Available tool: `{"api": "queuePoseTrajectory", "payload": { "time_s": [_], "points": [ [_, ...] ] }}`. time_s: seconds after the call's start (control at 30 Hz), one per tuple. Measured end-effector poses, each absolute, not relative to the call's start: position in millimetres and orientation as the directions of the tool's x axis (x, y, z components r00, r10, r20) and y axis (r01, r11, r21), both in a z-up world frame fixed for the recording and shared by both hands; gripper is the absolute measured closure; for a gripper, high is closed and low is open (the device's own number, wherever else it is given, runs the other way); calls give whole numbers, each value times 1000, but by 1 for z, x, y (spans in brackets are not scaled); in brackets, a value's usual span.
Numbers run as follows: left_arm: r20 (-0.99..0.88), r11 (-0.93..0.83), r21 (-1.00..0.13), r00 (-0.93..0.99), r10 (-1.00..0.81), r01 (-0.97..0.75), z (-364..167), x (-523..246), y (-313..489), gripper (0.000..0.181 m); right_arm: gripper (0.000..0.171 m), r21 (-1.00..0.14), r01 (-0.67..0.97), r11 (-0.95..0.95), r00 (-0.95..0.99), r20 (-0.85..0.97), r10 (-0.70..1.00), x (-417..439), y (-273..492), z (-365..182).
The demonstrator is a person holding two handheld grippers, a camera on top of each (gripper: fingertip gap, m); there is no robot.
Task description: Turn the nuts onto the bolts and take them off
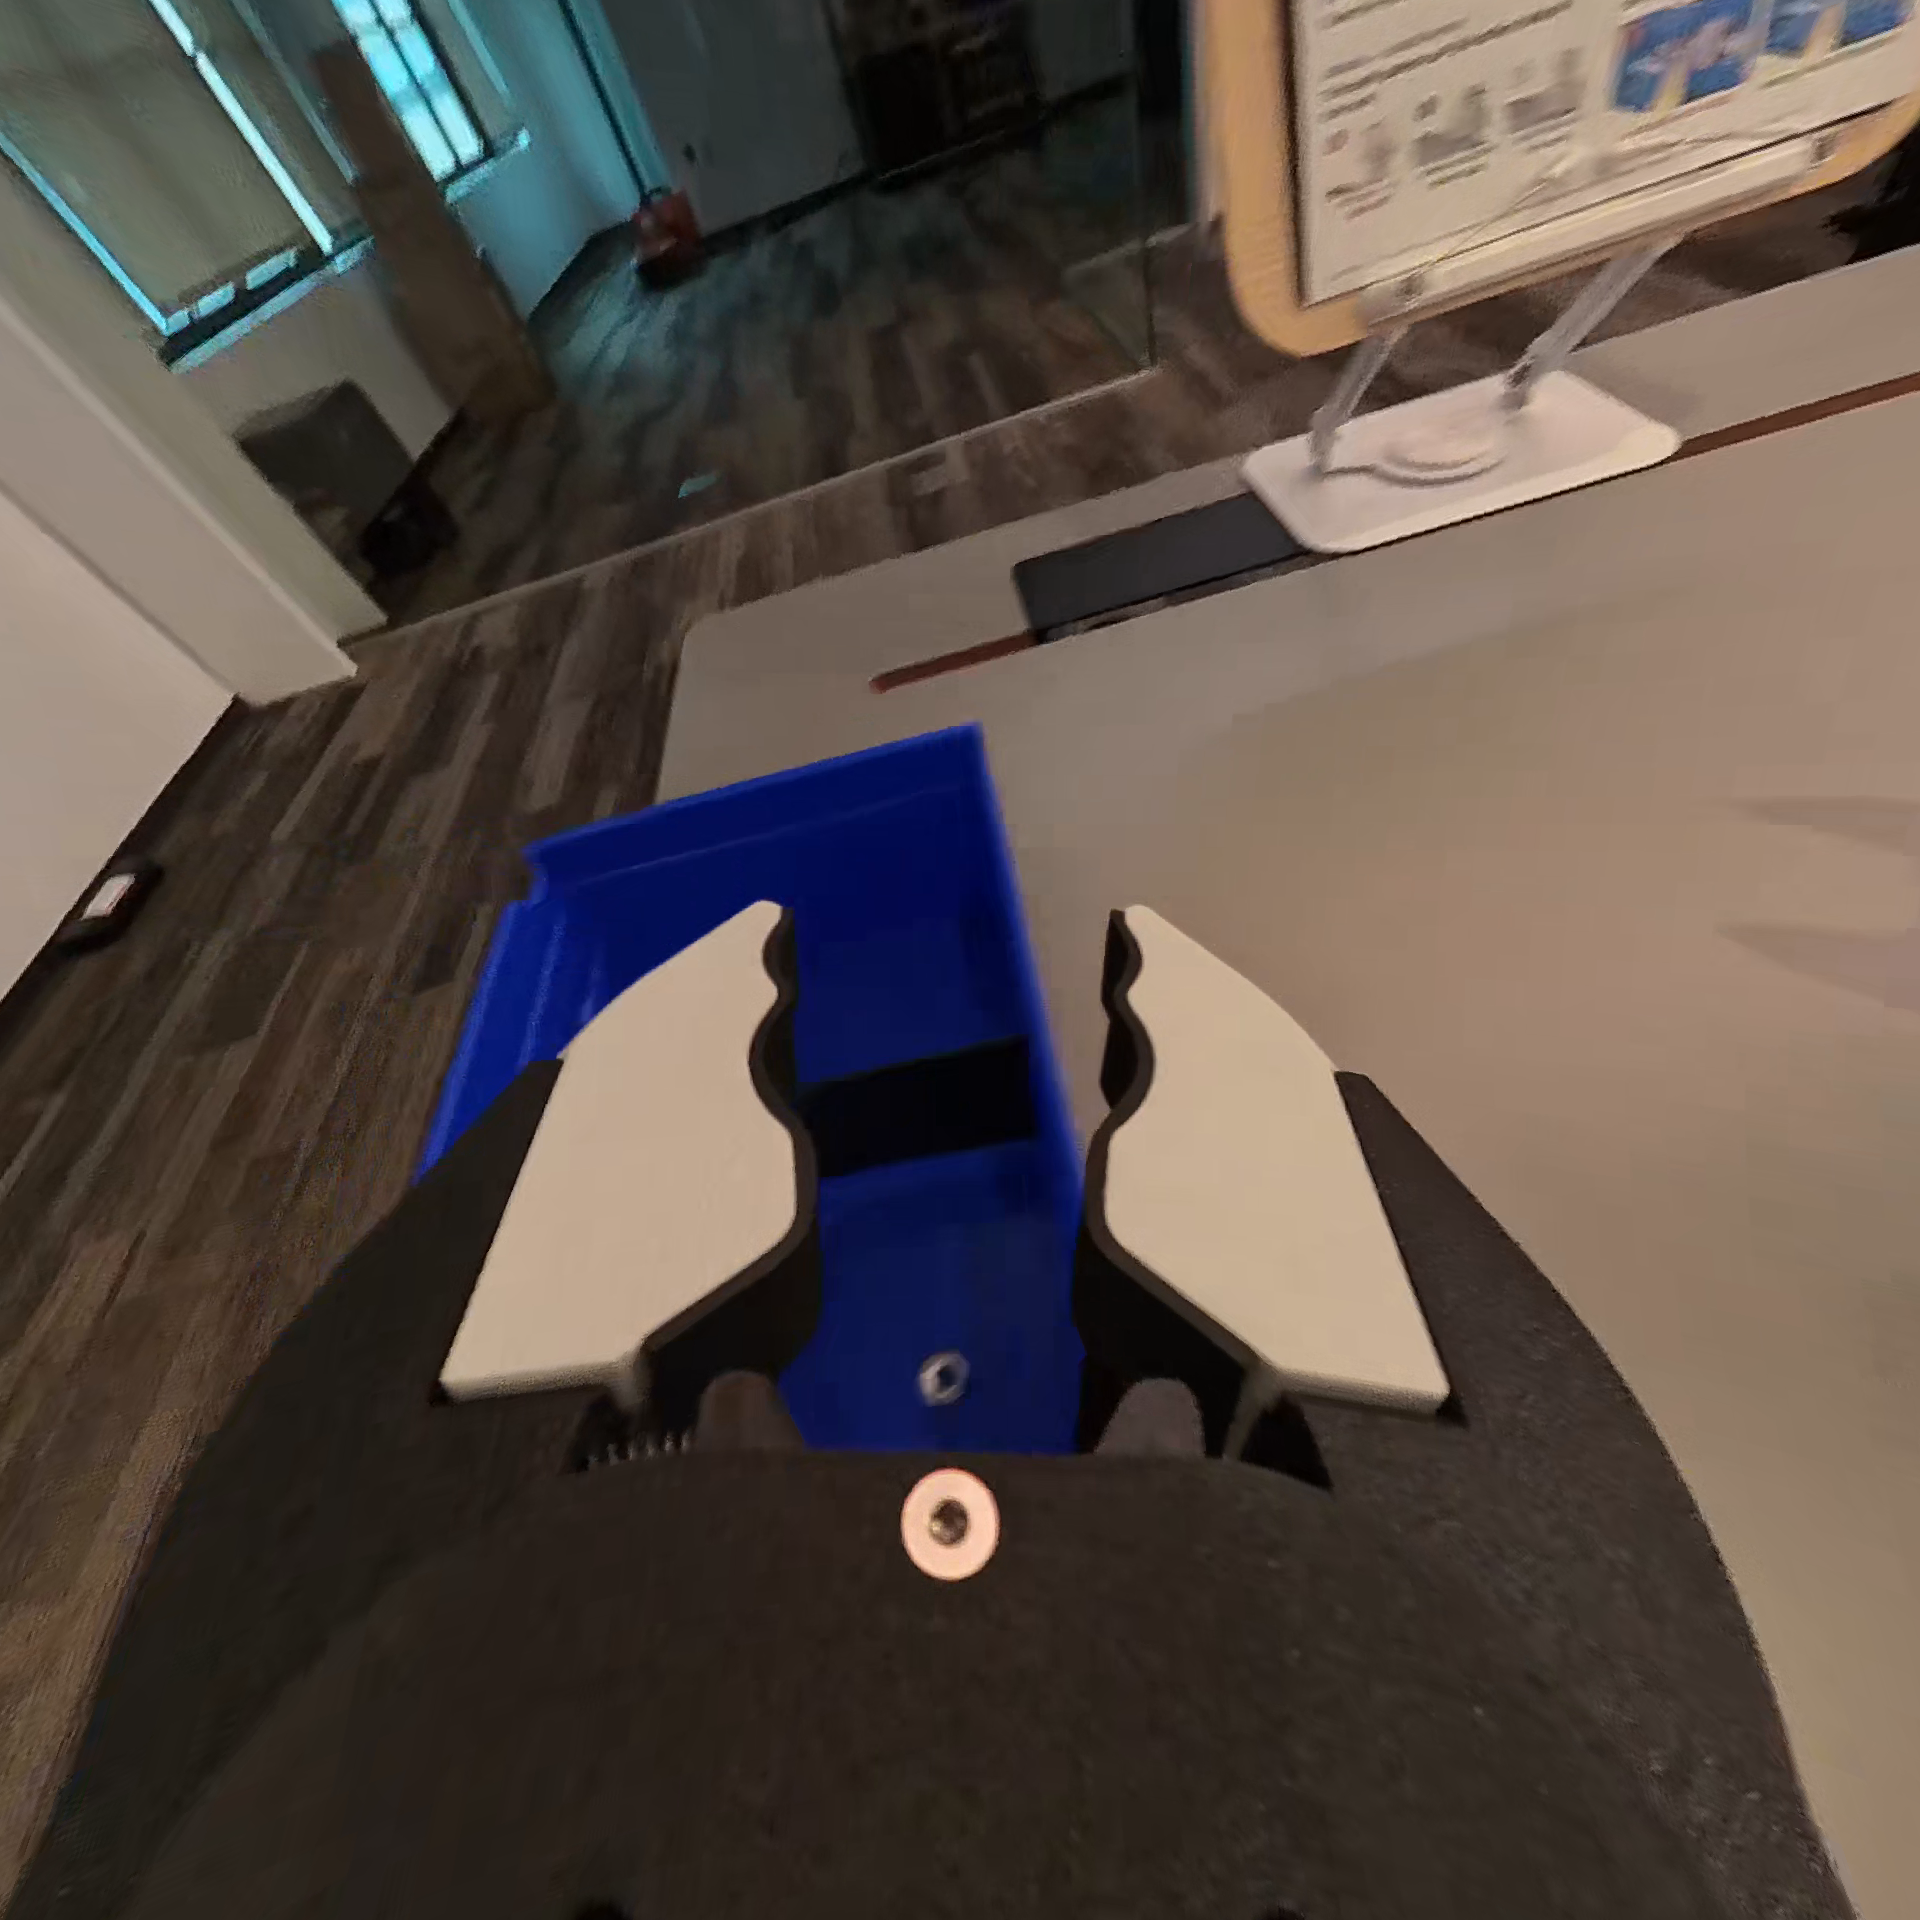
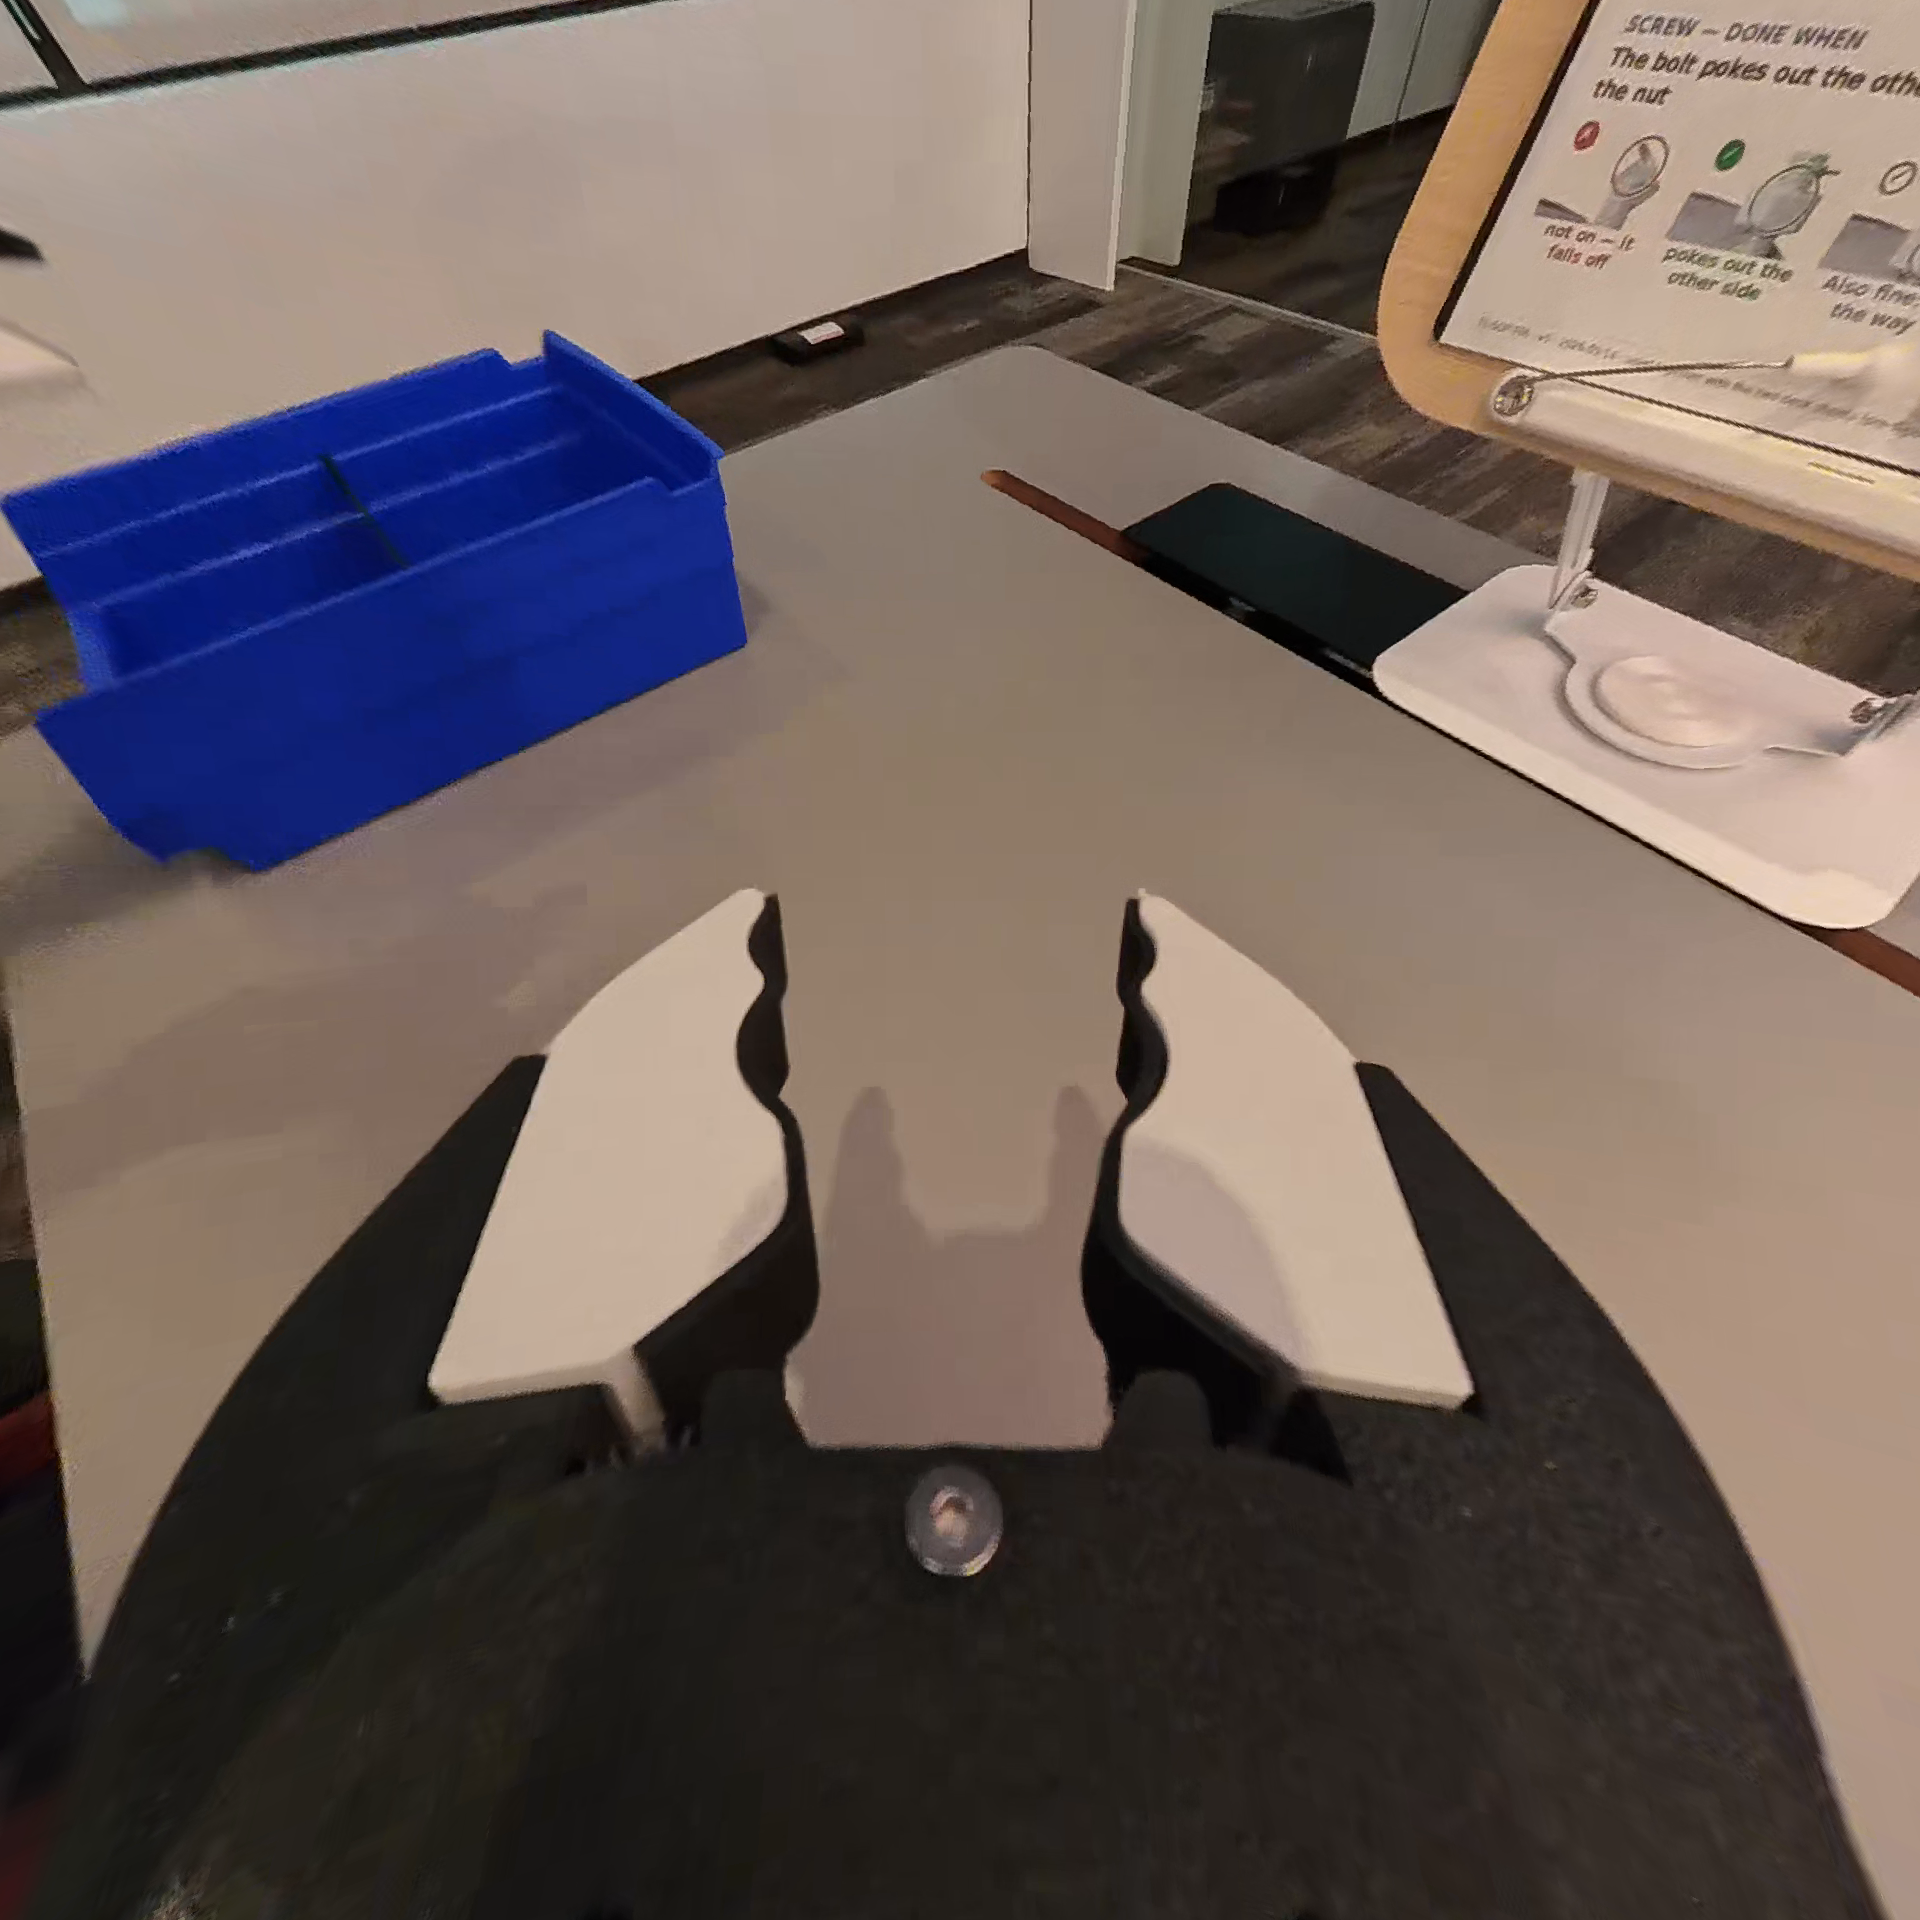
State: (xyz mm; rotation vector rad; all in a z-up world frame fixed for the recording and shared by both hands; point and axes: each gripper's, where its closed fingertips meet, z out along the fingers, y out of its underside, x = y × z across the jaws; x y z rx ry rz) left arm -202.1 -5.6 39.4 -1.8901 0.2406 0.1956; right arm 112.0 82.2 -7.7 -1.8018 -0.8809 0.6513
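We saw one small silvery hex nut (image 1: 943,1379) lying on the floor of the blue plastic bin's (image 1: 1023,997) near compartment, just ahead of our left gripper (image 1: 948,925), whose jaws stood apart and empty above the bin. A thin dark divider (image 2: 364,511) split the ribbed-walled bin in two. Our right gripper (image 2: 951,906) hung with jaws spread, holding nothing, over the smooth grey table (image 2: 1039,727). A wooden-framed instruction card (image 2: 1704,208) stood on a white stand (image 2: 1621,727)

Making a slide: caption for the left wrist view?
Open left claw poised over a blue bin holding one nut on a grey table.
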Motion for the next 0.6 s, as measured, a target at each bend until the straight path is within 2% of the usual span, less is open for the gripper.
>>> {"api": "queuePoseTrajectory", "payload": {
  "time_s": [0.2,0.3,0.4,0.47,0.6],
  "points": [
    [-139,-510,-849,989,-44,-142,18,-284,-38,132,120,-918,348,-187,589,59,806,129,77,-7],
    [-123,-660,-735,987,-101,-159,-16,-299,-52,137,120,-914,361,-187,569,57,820,128,74,-9],
    [-163,-765,-585,963,-214,-269,-46,-308,-59,138,119,-912,372,-174,552,67,831,125,73,-13],
    [-201,-767,-484,907,-371,-421,-60,-306,-62,142,119,-913,368,-176,538,55,841,123,72,-17],
    [-275,-778,-254,814,-512,-575,-84,-323,-59,140,119,-912,363,-193,536,35,844,121,73,-26]
  ]
}}
